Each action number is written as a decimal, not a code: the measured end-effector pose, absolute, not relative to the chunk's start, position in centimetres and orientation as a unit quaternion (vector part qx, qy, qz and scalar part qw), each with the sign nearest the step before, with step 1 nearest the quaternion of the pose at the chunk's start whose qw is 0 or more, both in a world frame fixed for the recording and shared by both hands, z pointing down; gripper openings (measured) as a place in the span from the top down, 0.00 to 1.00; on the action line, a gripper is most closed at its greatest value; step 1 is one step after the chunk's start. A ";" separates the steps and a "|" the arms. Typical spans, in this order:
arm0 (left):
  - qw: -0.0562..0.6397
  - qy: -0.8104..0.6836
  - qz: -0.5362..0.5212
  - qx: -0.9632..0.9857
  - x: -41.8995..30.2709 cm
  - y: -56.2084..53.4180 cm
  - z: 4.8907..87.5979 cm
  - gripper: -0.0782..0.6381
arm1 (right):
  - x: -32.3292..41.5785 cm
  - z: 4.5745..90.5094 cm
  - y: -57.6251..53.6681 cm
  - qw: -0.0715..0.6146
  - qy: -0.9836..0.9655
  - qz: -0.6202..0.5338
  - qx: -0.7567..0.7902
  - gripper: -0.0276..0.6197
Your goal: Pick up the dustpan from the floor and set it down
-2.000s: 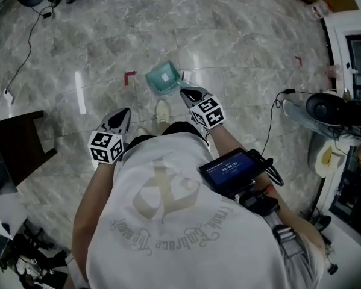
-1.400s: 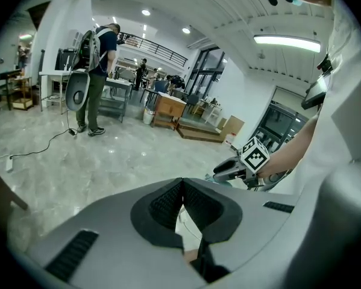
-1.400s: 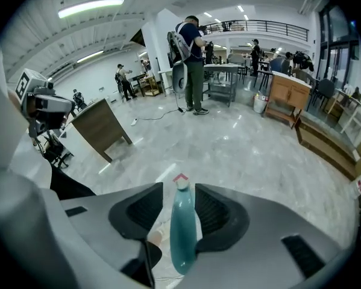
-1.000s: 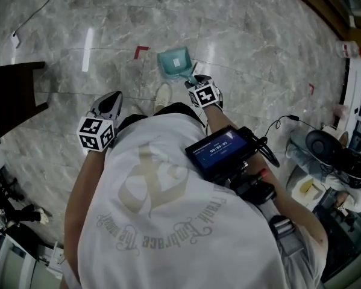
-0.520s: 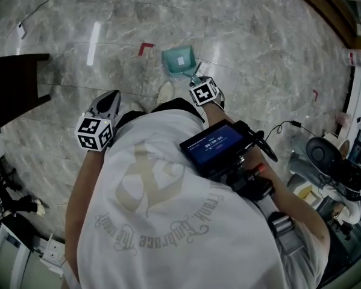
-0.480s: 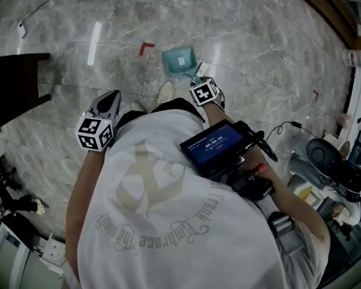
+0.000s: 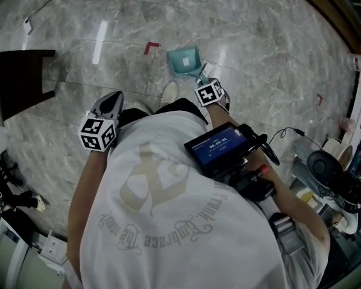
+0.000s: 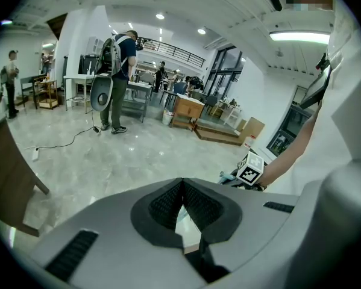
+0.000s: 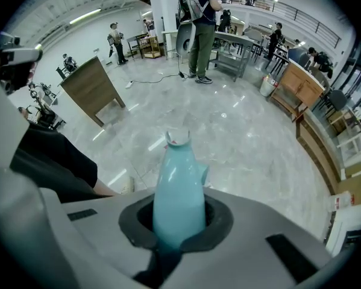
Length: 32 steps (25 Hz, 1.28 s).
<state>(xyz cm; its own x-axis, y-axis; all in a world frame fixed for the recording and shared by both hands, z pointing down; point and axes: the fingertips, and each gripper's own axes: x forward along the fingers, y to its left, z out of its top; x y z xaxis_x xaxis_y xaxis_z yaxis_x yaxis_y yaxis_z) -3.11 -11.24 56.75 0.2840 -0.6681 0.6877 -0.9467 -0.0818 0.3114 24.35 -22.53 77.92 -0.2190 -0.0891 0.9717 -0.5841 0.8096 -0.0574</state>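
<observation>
Since a second ago the right gripper (image 7: 202, 80) has come down onto the dustpan (image 7: 183, 61). Its jaws have just been closing, and now they clench the teal handle (image 9: 179, 191). The dustpan lies on the floor (image 7: 258, 35) just beyond this gripper, which points steeply down. The left gripper (image 7: 113, 99) hangs well apart, jaws together and empty.

The grey marble-tiled floor (image 7: 258, 35) carries a teal dustpan (image 7: 183, 60). A red tape corner (image 7: 150, 46) is stuck just to its left, and a white shoe (image 7: 169, 91) stands near it. A dark wooden table (image 7: 20, 80) stands well apart at the left, with a white cable (image 7: 47, 3) trailing beyond it. A second red tape mark (image 7: 319, 99) lies far to the right.
</observation>
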 end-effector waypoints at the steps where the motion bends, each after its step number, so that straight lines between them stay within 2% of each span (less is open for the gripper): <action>1: 0.369 -0.569 0.188 0.711 -3.2 -11.3 56.7 0.88 | 24.5 77.9 -22.6 0.584 -0.751 0.211 0.224 0.91; 16: 0.357 -0.588 0.141 0.712 -7.4 -8.7 55.9 0.88 | 23.8 75.3 -20.2 0.597 -0.747 0.187 0.227 0.92; 32: 0.348 -0.616 0.108 0.699 -12.8 -2.4 57.2 0.88 | 15.7 71.1 -17.0 0.574 -0.789 0.127 0.180 0.92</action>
<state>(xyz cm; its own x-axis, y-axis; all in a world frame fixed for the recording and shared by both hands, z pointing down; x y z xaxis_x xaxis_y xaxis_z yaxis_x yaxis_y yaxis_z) -12.77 -2.42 57.25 0.2184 -0.7854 0.5792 -0.9354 0.0007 0.3536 15.65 -17.01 71.06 -0.2760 -0.1386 0.9511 -0.4293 0.9031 0.0070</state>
